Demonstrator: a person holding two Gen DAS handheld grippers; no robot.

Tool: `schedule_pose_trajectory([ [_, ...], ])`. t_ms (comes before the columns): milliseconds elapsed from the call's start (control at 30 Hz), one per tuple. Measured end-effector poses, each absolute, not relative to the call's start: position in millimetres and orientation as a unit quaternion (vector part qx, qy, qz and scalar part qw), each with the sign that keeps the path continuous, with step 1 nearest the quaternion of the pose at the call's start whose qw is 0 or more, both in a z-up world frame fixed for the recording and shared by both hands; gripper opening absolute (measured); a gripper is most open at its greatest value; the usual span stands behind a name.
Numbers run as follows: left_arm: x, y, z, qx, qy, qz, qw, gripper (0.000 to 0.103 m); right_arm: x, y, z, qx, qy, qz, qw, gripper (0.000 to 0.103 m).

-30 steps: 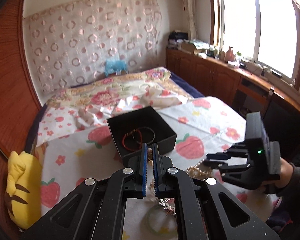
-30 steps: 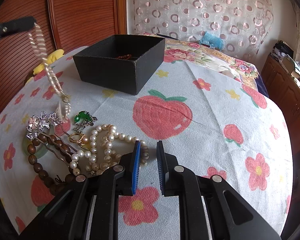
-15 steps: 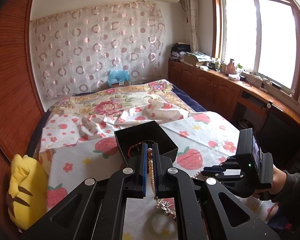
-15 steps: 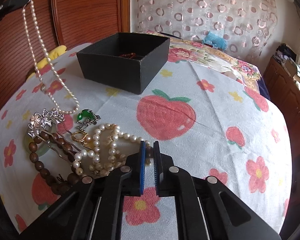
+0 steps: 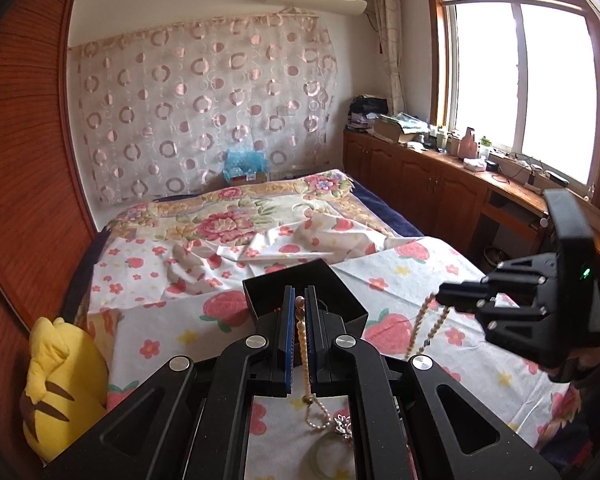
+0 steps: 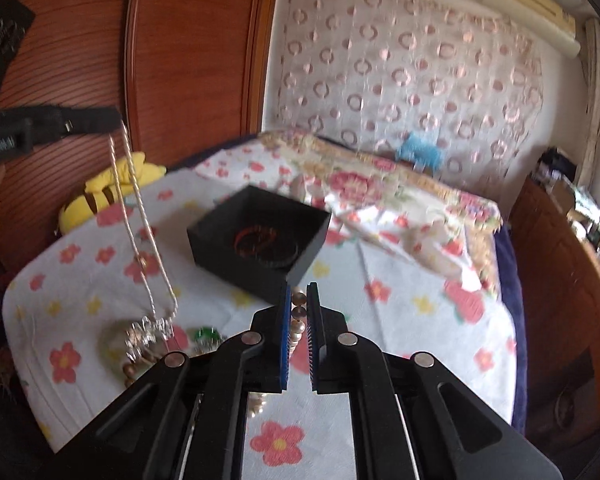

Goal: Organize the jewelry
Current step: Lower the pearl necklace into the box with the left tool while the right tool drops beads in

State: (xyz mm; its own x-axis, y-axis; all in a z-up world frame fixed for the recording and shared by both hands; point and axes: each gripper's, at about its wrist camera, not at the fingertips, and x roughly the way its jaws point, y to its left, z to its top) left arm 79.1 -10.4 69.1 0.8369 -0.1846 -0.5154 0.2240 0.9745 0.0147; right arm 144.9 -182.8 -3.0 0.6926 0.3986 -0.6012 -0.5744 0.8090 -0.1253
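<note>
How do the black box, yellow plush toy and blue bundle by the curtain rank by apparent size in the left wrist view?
1. yellow plush toy, nearest, so inflated
2. black box, partly hidden by the left tongs
3. blue bundle, farthest

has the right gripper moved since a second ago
Yes. The right gripper has lifted off the strawberry sheet with a pearl strand clamped, now nearer the black box.

Bright window point(image 5: 520, 88), wooden cabinets point(image 5: 420, 192)

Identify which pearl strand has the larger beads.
The strand in the right gripper: chunky pearls, whereas the left gripper holds a finer strand.
</note>
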Motion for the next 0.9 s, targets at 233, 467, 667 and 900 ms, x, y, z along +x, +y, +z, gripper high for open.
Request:
schedule_pose_trajectory([
  [233,84.9,-9.7,84.8,0.034,0.252,-0.106,0.961,0.004,153.8,-182.1,36.5,-0.160,0.254,0.265,0.917,0.008],
  [467,93.9,-12.5,102.9,0.034,0.235,-0.108,0.965,0.004,163.7,-179.5,76.2,-0.167,0.223,0.258,0.925,0.008],
  [667,110.0,-9.8,114.4,0.025,0.220,-0.116,0.968,0.004,177.5,-179.8,101.5,-0.165,0.203,0.252,0.931,0.008],
  [900,136.1,-8.4,125.8,0.004,0.210,-0.130,0.969,0.004,196.1,-179.1,121.8,-0.154,0.186,0.259,0.935,0.008],
])
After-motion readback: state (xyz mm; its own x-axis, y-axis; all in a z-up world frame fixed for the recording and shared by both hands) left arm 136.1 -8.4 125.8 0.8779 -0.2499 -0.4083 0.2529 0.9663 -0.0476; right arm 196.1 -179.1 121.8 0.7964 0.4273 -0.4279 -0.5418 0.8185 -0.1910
